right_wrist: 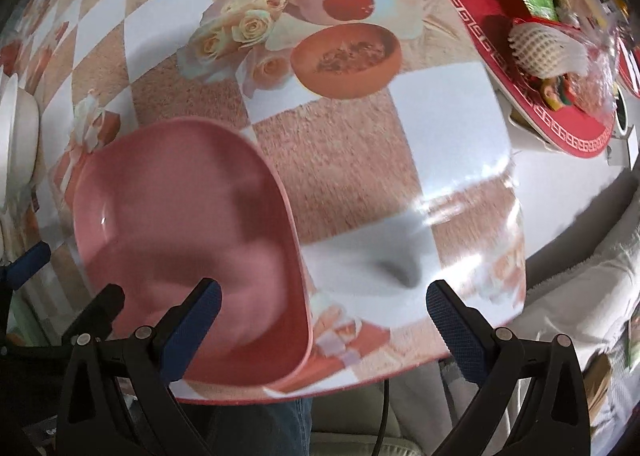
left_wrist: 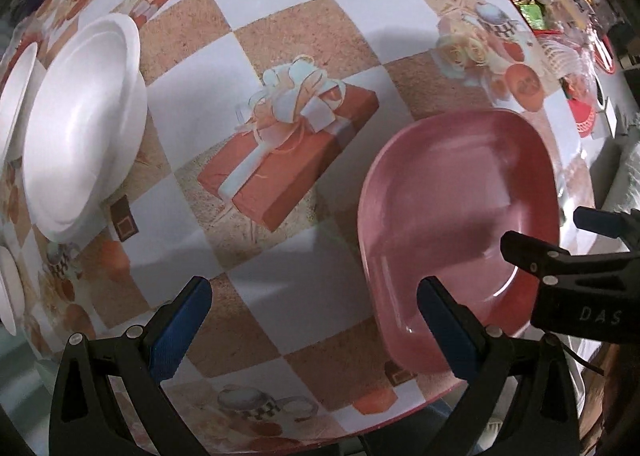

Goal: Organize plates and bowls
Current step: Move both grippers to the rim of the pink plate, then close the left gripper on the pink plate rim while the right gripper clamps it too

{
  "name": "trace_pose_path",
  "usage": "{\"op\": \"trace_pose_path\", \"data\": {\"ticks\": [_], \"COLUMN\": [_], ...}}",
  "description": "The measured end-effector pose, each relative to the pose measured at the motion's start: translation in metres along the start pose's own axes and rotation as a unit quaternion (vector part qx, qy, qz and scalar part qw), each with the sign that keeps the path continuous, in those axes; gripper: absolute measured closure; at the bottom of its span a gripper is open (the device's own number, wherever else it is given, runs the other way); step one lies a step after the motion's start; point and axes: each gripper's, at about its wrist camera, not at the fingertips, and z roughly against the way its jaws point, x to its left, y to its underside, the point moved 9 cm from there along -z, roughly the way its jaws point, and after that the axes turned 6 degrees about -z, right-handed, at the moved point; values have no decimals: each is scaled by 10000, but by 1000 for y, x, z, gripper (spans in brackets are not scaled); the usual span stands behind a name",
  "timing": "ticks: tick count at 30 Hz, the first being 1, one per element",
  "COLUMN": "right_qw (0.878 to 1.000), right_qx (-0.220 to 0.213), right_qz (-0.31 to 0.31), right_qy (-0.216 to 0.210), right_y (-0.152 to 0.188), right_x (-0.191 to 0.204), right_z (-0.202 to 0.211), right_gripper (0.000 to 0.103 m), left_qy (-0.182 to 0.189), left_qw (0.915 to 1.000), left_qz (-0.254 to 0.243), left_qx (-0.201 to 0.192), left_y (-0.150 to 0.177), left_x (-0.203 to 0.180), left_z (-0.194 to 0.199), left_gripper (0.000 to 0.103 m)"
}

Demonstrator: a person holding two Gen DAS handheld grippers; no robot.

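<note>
Both my grippers are spread wide right now, nothing pinched in either. Left gripper [left_wrist: 314, 306] hangs low, blue pads facing each other. Right gripper [right_wrist: 324, 312] sits just beside it, its black fingers [left_wrist: 532, 252] poking into the left view.

Both tools are black plastic with triangular cut-outs, silver screws and blue textured pads on the jaws: the left gripper [left_wrist: 314, 326] and the right gripper [right_wrist: 324, 330]. White letters "DAS" mark the right one's side. The person wears blue jeans [right_wrist: 276, 428].

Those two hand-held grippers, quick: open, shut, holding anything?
Left hand-held gripper: open, holding nothing.
Right hand-held gripper: open, holding nothing; one finger over the pink plate.
</note>
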Motion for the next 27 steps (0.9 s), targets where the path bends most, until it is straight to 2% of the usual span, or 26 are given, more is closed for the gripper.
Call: {"op": "trace_pose_path", "data": {"ticks": [7, 16, 20, 22, 24, 25, 26, 27], "right_qw": [9999, 9997, 9997, 9997, 9996, 9994, 9989, 9985], "right_qx": [15, -139, 84, 85, 8, -50, -119, -177], "right_qz": [127, 144, 227, 213, 278, 346, 440, 517], "right_qy": [-84, -121, -81, -64, -36, -43, -60, -90], "right_y": [-4, 5, 0, -3, -4, -4, -6, -5], "right_x": [0, -1, -1, 0, 0, 2, 5, 9], "right_z": [-10, -8, -11, -10, -6, -3, 1, 5], "right_gripper": [0, 0, 0, 0, 4, 11, 22, 38], "left_qy": [-69, -61, -27, -12, -19, -19, -15, -11], "left_qw": [9999, 10000, 9999, 9999, 10000, 9999, 9999, 9997], "left_qz": [31, 5, 40, 39, -63, -103, -159, -222], "left_qx": [137, -13, 131, 133, 57, 24, -15, -38], "left_y": [1, 5, 5, 3, 2, 2, 1, 1], "left_x": [-5, -9, -8, -9, -13, -15, -18, -21], "left_z": [-20, -26, -26, -24, -16, -14, -12, -10], "left_gripper": [0, 0, 0, 5, 12, 18, 20, 25]}}
